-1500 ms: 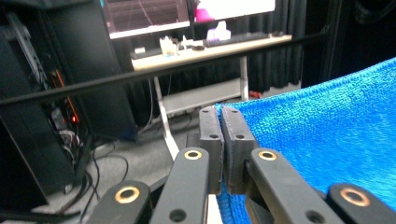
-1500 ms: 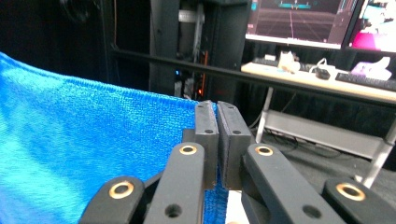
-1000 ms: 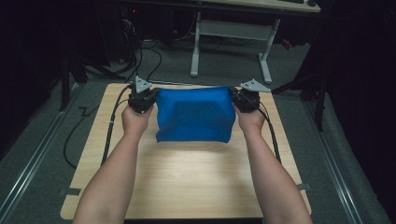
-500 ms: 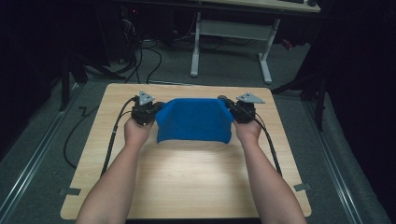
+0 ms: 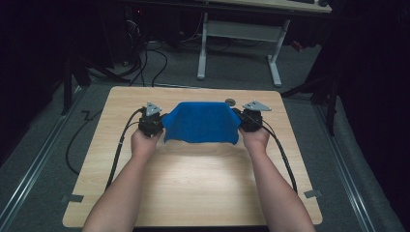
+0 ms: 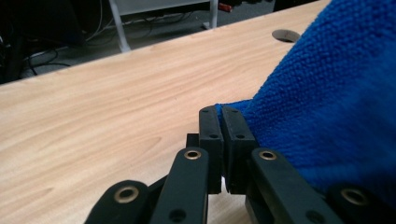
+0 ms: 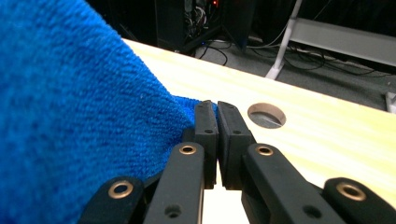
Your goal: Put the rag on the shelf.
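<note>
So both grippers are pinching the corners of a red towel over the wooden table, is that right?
Not quite: the towel is blue, not red, as the high view shows. The left gripper and right gripper are each shut on a corner of it, over the wooden table.

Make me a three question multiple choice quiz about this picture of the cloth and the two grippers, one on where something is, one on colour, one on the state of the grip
1. Where is the cloth?
A. Stretched between the left gripper and the right gripper over the far part of the table
B. Folded at the near edge
C. On the floor

2. What colour is the cloth?
A. Red
B. Blue
C. White

3. How do the jaws stand?
A. Both wide open, off the cloth
B. Left shut, right open
C. Both shut on a corner of the cloth

Answers:
1 A, the high view shows it spanning from one gripper to the other.
2 B, it is bright blue in all three views.
3 C, each gripper view shows the pads pressed together with blue cloth pinched at their tips.
</note>
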A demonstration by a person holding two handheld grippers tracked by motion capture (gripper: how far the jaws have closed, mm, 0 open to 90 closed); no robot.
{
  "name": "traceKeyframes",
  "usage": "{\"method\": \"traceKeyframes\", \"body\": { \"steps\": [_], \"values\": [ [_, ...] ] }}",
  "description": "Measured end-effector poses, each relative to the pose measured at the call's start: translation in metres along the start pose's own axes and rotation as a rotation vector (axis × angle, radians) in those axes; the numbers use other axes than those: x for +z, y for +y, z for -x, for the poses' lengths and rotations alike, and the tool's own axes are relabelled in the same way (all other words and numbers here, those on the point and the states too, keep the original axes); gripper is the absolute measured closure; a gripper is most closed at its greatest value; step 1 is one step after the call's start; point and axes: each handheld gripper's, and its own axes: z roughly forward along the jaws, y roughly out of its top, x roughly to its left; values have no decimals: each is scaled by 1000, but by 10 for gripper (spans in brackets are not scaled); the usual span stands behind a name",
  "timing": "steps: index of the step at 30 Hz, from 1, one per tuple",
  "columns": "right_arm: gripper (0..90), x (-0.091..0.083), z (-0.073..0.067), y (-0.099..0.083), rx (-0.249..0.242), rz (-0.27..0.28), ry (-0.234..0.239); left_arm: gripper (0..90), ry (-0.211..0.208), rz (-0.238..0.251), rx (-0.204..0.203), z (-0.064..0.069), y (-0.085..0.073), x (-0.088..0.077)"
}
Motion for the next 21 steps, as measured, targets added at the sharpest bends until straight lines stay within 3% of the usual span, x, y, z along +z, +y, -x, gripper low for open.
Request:
{"method": "traceKeyframes", "body": {
  "steps": [5,14,21],
  "values": [
    [879,2,4,-12,28,-19,1,880,-7,-17,-6,1,-9,2],
    [870,2,5,-23,35,-31,2,870,-13,-18,-23,1,-15,2],
    [817,-2,10,-23,48,-36,-2,795,-8,-6,-46,0,-13,0]
  ]
}}
